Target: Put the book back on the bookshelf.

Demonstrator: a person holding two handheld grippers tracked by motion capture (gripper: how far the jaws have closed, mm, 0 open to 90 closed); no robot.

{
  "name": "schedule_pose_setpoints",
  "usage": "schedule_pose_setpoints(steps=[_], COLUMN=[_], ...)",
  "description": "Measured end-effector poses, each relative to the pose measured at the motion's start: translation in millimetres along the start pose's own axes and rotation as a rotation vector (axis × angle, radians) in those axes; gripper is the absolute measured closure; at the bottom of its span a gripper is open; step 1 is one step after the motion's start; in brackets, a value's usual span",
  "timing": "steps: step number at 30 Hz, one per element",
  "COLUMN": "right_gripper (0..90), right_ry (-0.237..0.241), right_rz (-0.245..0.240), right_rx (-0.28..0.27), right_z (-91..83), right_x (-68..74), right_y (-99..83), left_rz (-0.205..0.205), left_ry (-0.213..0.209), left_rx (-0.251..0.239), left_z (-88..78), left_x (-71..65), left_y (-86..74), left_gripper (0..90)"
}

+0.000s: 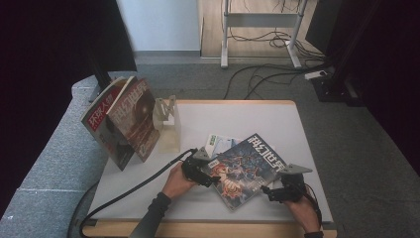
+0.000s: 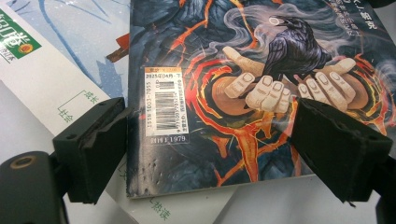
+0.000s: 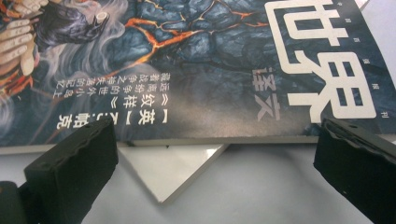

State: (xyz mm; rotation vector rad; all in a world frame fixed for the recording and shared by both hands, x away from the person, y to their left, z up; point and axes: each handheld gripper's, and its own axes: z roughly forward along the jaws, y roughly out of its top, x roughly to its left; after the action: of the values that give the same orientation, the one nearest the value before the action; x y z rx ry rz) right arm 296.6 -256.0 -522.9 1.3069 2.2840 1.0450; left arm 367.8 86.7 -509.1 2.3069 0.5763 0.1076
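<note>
The left gripper [image 1: 214, 174] has its jaws spread wide over the near left corner of the dark magazine [image 1: 246, 170]. In the left gripper view the left pad sits just outside the spine beside the barcode label [image 2: 166, 106] and the right pad lies over the cover, neither pressing on it. The right gripper [image 1: 269, 191] also stands wide apart at the magazine's near right edge; in its own view the pads flank that edge without touching it, and both jaws are cut off by the frame's bottom and sides.

The magazine lies flat and skewed near the desk's [image 1: 277, 119] front edge, towards the right. It covers most of a white and green booklet [image 1: 219, 142], of which one corner pokes out behind it and another beneath its near edge. The hands themselves are largely hidden behind the gripper bodies.

At the desk's back left corner, two upright magazines [image 1: 124, 121] lean against a pale stand [image 1: 167, 126], which they partly hide.
</note>
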Motion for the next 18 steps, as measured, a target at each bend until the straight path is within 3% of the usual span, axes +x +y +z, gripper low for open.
schedule_pose_setpoints(steps=[12, 18], right_gripper=[0.0, 0.4], right_ry=[0.063, 0.084], right_rz=[-0.054, -0.024], right_rx=[0.064, 0.057], right_z=[7.6, 6.8], right_x=[-21.9, -29.5], right_y=[16.3, 17.7], left_rz=[-0.009, -0.012], left_ry=[0.017, 0.009], left_rx=[-0.001, -0.005], left_z=[-3.9, -5.8], left_x=[-11.6, -17.1], left_y=[-6.0, -8.9], left_gripper=[11.3, 11.6])
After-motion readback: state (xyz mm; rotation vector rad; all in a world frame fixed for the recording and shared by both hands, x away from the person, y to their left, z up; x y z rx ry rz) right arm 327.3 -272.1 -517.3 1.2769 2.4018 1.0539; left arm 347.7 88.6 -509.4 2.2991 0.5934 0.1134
